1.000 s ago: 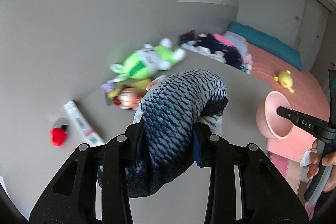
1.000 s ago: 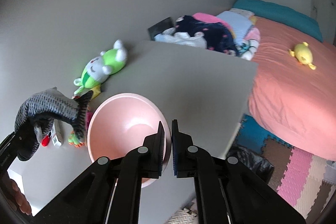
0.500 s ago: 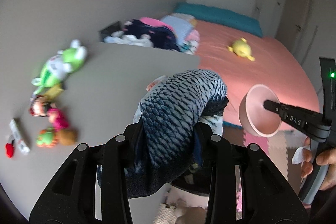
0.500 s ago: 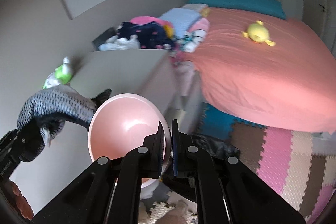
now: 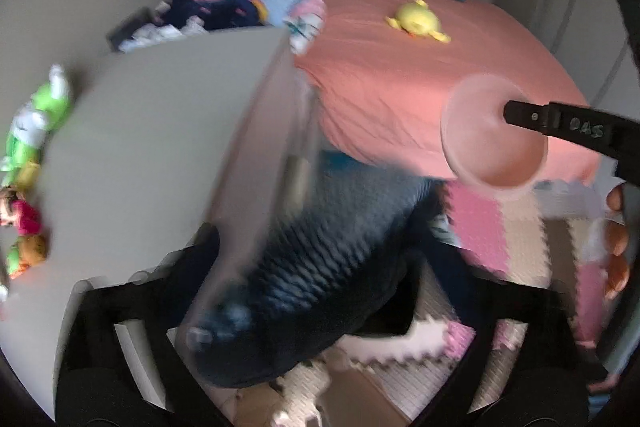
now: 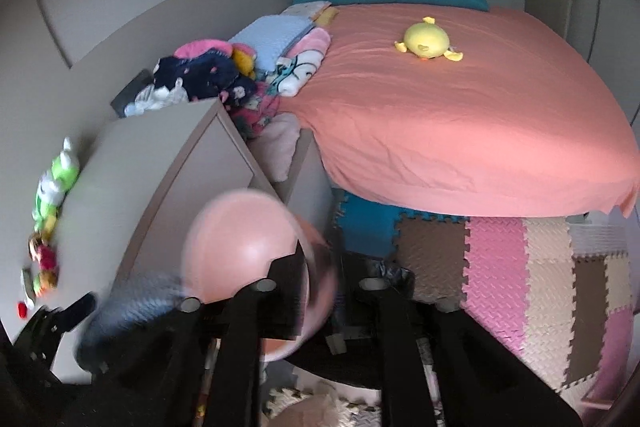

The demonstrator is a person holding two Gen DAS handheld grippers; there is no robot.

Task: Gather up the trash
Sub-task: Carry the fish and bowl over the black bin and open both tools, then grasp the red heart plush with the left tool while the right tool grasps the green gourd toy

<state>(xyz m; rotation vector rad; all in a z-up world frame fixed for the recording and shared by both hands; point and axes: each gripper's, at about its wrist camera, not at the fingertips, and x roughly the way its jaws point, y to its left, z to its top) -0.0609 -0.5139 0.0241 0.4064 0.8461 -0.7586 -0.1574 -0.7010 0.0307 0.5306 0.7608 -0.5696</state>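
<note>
- Grey knitted fish toy (image 5: 320,267) is blurred between the wide-apart jaws of the left gripper (image 5: 288,311), which have just been opening; the pads do not press on it.
- Pink bowl (image 6: 248,247) is just beside the toy, at the right gripper (image 6: 320,291); its jaws have just been opening too, and the bowl's rim lies blurred between them, not pinched.
- Both are beyond the edge of the grey table (image 6: 132,163), above the foam mat (image 6: 500,267).
- Beyond the mat is the bed (image 6: 460,115) with a yellow plush (image 6: 426,39).
</note>
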